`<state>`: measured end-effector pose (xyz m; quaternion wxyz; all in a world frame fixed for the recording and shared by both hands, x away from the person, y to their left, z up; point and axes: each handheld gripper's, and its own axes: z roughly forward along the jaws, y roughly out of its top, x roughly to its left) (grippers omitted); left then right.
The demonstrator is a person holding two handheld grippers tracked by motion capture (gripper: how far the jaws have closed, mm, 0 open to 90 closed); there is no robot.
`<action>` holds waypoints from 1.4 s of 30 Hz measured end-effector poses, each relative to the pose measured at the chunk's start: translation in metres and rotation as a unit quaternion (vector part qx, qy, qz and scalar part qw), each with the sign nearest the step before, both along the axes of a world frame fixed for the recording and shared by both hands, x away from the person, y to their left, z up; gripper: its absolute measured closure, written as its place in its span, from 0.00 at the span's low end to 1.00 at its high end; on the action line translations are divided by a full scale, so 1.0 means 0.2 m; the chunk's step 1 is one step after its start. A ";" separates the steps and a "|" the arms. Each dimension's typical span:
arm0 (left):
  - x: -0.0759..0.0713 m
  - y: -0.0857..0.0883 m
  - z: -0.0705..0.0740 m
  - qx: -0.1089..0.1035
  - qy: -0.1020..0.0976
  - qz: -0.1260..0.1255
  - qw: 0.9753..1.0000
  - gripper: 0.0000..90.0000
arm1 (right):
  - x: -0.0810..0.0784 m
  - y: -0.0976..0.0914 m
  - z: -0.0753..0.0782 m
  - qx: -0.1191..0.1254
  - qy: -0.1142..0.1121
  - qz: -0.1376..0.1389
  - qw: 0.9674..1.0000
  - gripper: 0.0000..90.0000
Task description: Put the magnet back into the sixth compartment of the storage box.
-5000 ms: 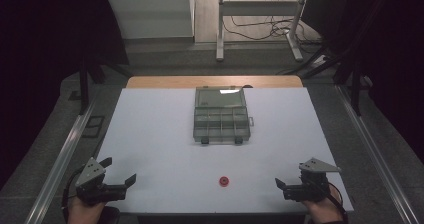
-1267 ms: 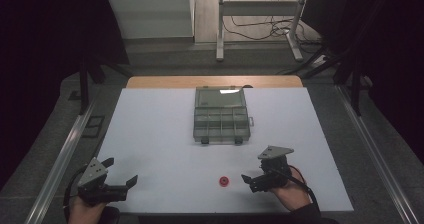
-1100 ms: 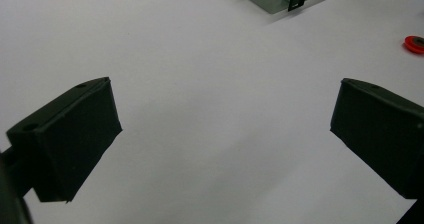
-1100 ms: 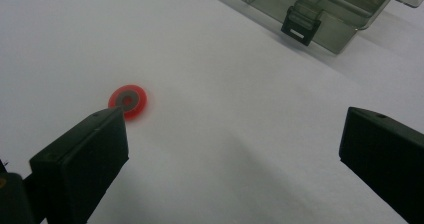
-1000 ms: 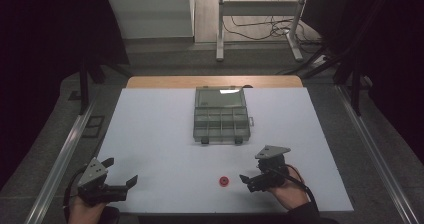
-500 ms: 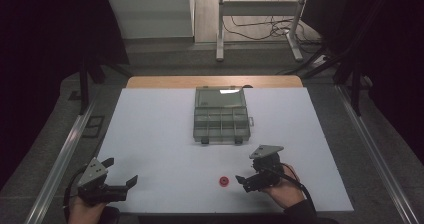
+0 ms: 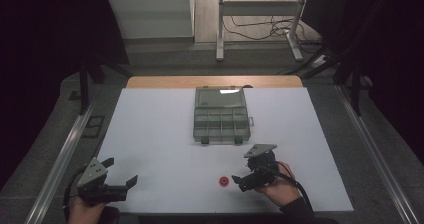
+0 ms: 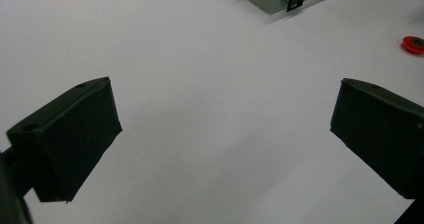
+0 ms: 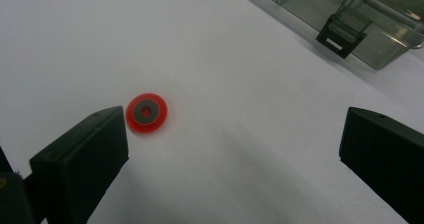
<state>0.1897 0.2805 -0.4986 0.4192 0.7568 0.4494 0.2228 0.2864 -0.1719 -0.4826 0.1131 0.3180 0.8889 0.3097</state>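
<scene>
Near the front edge of the white table (image 7: 165, 149), a little right of its middle, lies a small red disc (image 7: 223, 181) with a grey centre, flat on the surface. The right gripper (image 7: 240, 180), held in the person's right hand (image 7: 277, 186), sits just to the right of the disc with its black jaws pointing toward it. Its jaws are spread wide and hold nothing. In the right gripper view the red disc (image 9: 146, 112) lies just beside the tip of one jaw, apart from it, with the other jaw well away across the bare white surface.

At the front left corner of the table the left gripper (image 7: 120, 176) rests in the person's left hand (image 7: 85, 211), its jaws likewise parted and empty, pointing out over the table. In the left gripper view the disc (image 8: 414, 44) shows far off at the picture's right edge.

Toward the back edge, around the middle, stands a clear compartment box (image 7: 220, 116) with its lid raised and two black latches on its front wall. It is well apart from the disc and from both grippers.
</scene>
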 end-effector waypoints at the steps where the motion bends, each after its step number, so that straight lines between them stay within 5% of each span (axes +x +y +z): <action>1: 0.00 0.00 0.00 0.000 0.000 0.000 1.000 0.00 | 0.00 0.01 0.00 -0.002 0.002 0.000 1.000 0.00; 42: 0.00 0.00 0.00 -0.001 0.003 -0.006 1.000 0.00 | 0.02 0.24 -0.09 -0.047 0.030 0.052 0.997 0.10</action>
